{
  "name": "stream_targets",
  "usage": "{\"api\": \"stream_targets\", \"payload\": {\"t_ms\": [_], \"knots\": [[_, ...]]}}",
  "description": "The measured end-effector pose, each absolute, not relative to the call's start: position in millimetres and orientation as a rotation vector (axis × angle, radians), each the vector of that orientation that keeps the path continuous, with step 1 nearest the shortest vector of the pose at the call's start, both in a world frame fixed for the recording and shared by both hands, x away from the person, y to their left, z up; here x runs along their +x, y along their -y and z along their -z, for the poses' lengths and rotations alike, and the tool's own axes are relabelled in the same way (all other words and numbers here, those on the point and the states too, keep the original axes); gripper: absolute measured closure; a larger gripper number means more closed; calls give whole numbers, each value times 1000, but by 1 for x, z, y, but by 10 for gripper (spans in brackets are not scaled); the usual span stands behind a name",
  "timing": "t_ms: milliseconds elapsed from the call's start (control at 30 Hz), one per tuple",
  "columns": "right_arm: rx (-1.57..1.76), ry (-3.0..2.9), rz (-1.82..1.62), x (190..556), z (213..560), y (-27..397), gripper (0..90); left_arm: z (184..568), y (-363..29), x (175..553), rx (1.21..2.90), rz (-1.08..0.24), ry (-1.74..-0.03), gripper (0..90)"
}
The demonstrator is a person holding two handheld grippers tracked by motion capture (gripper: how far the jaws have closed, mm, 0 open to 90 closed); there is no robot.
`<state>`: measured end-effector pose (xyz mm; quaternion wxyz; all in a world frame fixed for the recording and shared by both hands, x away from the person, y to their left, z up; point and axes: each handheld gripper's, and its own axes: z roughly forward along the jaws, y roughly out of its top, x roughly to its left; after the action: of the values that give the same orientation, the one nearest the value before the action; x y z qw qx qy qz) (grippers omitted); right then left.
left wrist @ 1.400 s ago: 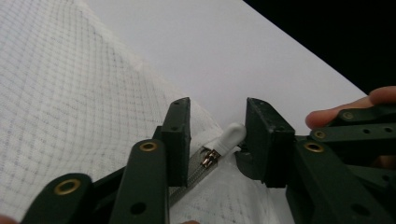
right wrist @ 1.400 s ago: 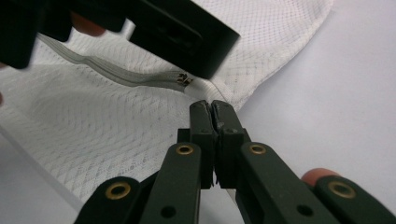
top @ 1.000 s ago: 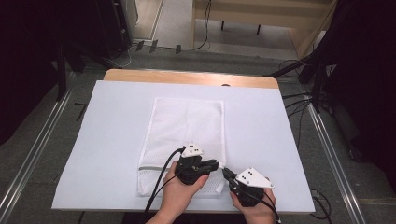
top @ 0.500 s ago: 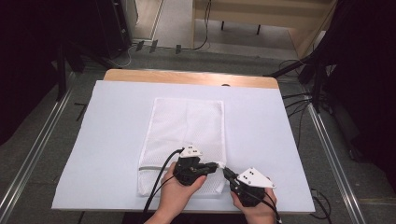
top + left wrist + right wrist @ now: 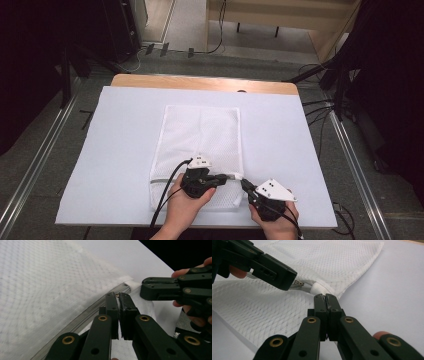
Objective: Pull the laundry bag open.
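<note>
A white mesh bag [image 5: 202, 150] is lying flat on the white-covered counter [image 5: 125, 150], its zipper [image 5: 82, 315] running along the near end. The left hand-held gripper [image 5: 227, 176] is being held over the bag's near right corner, its jaws pressed together on the small metal zipper pull [image 5: 117, 295], as is seen in the left gripper view. The right hand-held gripper [image 5: 245, 184] is being held just beside it at the bag's corner, jaws closed together; in the right gripper view its tips are seen touching the white fabric tab [image 5: 320, 288] at the zipper's end, though whether fabric is being pinched cannot be told.
</note>
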<state>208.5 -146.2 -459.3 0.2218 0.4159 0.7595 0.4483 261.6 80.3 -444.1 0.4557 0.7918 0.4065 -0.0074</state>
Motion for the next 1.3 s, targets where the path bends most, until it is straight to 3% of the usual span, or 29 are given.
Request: {"api": "stream_targets", "payload": {"t_ms": [300, 933, 1300], "knots": [[1144, -2098, -1240, 207, 457, 147, 900, 450, -110, 263, 1945, -5, -1058, 879], [1143, -2098, -1216, 208, 456, 151, 900, 461, -211, 255, 1870, -55, -1221, 879], [1135, -2097, -1213, 207, 454, 154, 900, 462, -244, 248, 1876, -110, -1262, 879]]}}
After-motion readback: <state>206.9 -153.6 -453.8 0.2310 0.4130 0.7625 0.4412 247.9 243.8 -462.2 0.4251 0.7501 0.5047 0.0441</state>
